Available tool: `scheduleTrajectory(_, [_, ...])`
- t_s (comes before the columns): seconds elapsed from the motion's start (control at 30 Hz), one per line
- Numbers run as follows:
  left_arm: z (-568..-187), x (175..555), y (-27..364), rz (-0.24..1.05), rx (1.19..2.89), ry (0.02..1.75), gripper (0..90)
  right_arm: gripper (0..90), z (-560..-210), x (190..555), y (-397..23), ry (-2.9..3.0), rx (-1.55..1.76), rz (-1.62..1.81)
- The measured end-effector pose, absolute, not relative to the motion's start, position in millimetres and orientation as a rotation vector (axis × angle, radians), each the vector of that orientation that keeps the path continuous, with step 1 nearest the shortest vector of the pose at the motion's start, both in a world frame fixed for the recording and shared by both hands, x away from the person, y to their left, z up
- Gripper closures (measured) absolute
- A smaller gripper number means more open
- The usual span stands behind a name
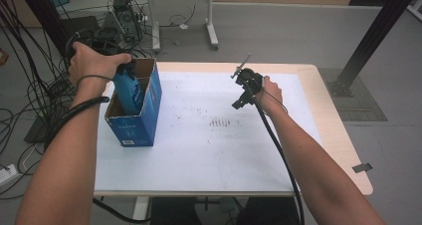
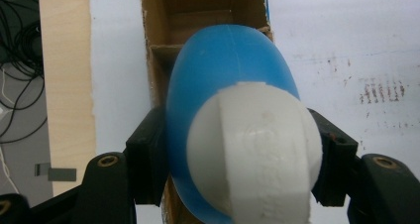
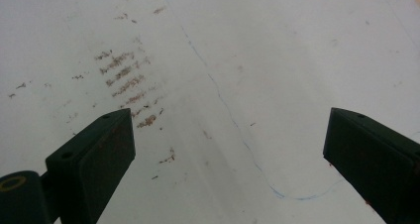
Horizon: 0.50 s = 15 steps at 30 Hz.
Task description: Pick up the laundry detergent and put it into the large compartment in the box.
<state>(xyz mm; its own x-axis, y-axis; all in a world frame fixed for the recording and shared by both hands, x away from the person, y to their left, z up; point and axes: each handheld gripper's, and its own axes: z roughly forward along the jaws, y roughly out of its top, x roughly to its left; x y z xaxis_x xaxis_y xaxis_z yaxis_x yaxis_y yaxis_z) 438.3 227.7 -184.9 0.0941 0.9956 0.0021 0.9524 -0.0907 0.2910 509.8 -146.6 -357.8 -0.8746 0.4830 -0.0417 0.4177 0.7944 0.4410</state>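
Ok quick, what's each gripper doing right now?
Left gripper: shut on the blue bottle with the white cap, over the blue cardboard box.
Right gripper: open, holding nothing, above the white table cover.

I see even, soft room light with faint shadows. My left gripper view blurs the white cap (image 2: 252,149) up close.

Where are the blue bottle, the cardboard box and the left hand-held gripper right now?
blue bottle (image 2: 223,70): left gripper view, on its blue body above the white cap.
cardboard box (image 1: 130,128): high view, on its blue front wall.
left hand-held gripper (image 2: 242,154): left gripper view, midway between its jaws, clamped on the bottle.
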Motion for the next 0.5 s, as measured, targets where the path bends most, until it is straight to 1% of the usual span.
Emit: scheduleTrajectory(0.5, [-206,437,228,0.281,2.159,1.972,37.8,5.3,-360,509,-147,2.834,0.721,0.647])
